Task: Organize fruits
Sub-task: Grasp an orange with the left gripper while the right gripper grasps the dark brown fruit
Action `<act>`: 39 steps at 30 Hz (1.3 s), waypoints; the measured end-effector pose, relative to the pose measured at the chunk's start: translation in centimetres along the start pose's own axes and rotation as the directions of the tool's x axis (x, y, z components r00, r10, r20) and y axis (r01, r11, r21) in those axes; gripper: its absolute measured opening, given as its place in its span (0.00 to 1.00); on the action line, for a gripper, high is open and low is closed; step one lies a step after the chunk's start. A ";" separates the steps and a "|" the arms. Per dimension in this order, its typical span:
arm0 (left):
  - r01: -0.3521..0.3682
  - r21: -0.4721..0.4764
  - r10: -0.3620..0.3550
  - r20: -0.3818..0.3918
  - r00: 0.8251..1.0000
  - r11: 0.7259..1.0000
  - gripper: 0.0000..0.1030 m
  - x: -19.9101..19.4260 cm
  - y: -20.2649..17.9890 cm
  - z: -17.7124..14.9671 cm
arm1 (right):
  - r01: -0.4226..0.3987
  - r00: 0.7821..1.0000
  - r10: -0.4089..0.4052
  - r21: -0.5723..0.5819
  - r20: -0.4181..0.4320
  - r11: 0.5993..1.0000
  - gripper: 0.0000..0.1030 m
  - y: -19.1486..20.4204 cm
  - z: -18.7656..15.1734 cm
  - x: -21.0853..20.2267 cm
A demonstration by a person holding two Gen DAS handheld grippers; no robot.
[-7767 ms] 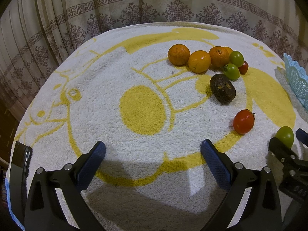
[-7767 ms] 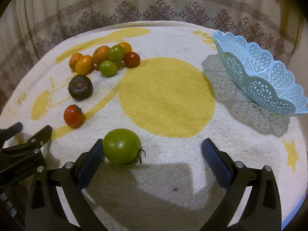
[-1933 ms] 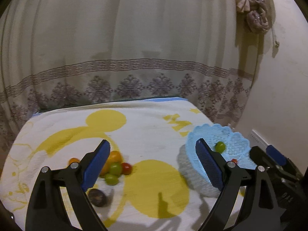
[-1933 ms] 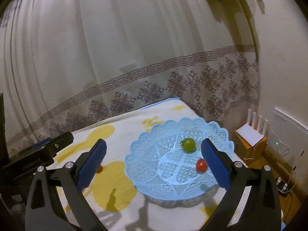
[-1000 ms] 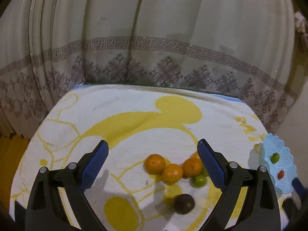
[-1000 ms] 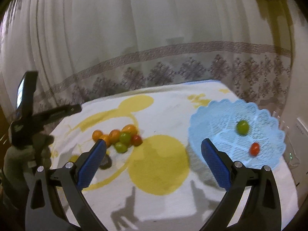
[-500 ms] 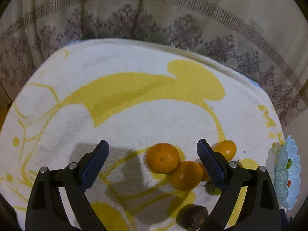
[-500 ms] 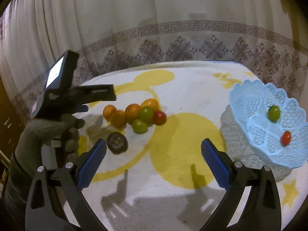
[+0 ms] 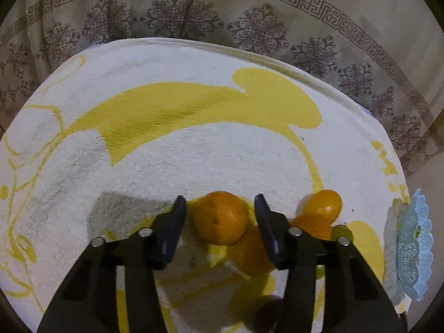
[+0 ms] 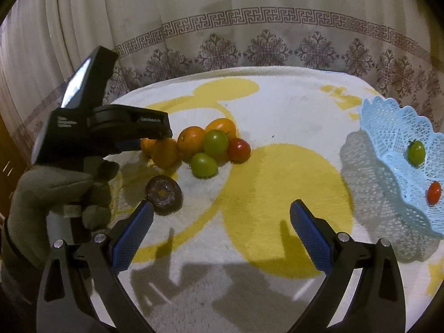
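The left gripper (image 9: 219, 216) has just been closing its jaws; a round orange citrus fruit (image 9: 219, 217) sits between the two dark pads, with thin gaps visible at both sides, so contact is not confirmed. Just right of the right-hand finger lie a second orange fruit (image 9: 251, 252), partly hidden, and two more orange fruits (image 9: 323, 202) touching one another, with a small green tomato (image 9: 342, 232) at their edge. A dark brown round fruit (image 9: 267, 316) lies below, near the finger bases.

The right gripper (image 10: 222, 219) stands spread wide over the white towel with yellow print (image 10: 277, 116), holding nothing. The dark brown fruit (image 10: 163, 194) lies just beside its left fingertip. Beyond the fingers sits the cluster: orange fruits, two green tomatoes (image 10: 215, 142) and a red tomato (image 10: 238, 149). Well to the right, a pale blue lattice plastic basket (image 10: 388, 127) holds one green tomato (image 10: 415, 152) and one red tomato (image 10: 433, 193). A grey-gloved hand (image 10: 58, 191) grips the left device.
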State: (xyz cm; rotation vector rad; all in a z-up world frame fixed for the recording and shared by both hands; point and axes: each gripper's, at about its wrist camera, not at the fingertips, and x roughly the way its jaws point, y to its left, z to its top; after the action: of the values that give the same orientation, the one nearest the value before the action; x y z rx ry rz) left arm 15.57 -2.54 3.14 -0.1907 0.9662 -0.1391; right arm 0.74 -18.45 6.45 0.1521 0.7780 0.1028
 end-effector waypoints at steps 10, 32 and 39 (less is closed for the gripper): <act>0.105 -0.096 -0.108 -0.029 0.994 0.990 0.39 -0.4 2.1 0.5 | -0.005 1.000 0.004 -0.060 -0.026 0.998 0.95 1.5 0.4 2.5; 0.079 -0.110 -0.072 0.072 0.995 0.991 0.39 -3.8 3.9 1.7 | -0.130 0.986 0.115 -0.128 -0.124 0.983 0.58 4.8 0.6 6.0; 0.081 -0.113 -0.072 0.083 0.994 0.990 0.39 -4.3 3.9 1.7 | -0.177 0.977 0.157 -0.139 -0.147 0.974 0.42 5.8 0.3 6.6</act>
State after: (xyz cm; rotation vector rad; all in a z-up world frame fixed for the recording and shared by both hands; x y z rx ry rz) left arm 14.74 2.29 6.65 -0.3388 0.8891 -0.1448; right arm 5.41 -11.85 3.14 0.0670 0.8889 0.3341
